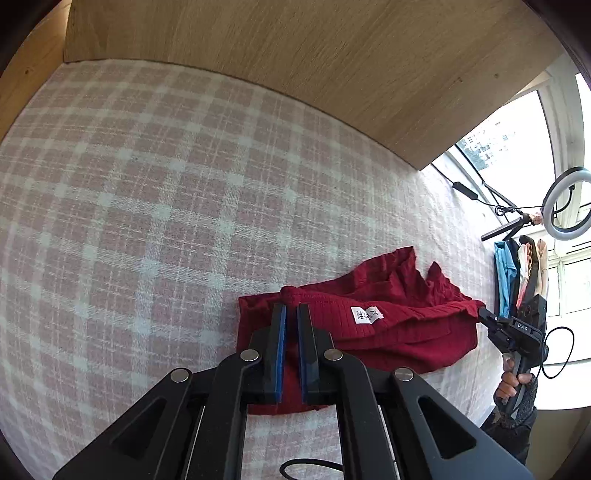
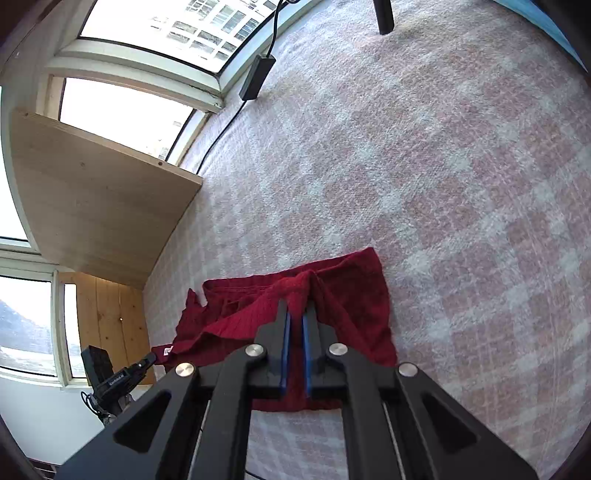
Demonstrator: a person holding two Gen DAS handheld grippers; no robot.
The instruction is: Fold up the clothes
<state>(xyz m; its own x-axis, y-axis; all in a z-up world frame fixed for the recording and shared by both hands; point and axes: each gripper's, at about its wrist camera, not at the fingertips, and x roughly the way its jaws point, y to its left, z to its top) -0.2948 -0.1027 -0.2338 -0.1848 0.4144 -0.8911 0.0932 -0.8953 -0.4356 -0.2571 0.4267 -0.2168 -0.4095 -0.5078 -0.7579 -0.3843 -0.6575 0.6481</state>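
A dark red ribbed garment [image 1: 388,332] lies partly bunched on a pink-and-white plaid cover [image 1: 147,203], with a white label [image 1: 365,315] facing up. My left gripper [image 1: 291,308] is shut on a raised fold at the garment's near edge, with red fabric between the blue pads. In the left wrist view my right gripper [image 1: 482,314] pinches the garment's far right corner, with a hand [image 1: 511,384] on its handle. In the right wrist view my right gripper [image 2: 297,306] is shut on a ridge of the red garment [image 2: 351,295]. There my left gripper [image 2: 151,357] grips the corner by the label [image 2: 168,350].
A pale wooden board [image 1: 295,55] borders the plaid cover [image 2: 443,184] at the back. A black adapter [image 2: 256,77] and its cable lie near the window [image 2: 147,18]. A ring light [image 1: 567,203] and hanging clothes [image 1: 504,273] stand beyond the right edge.
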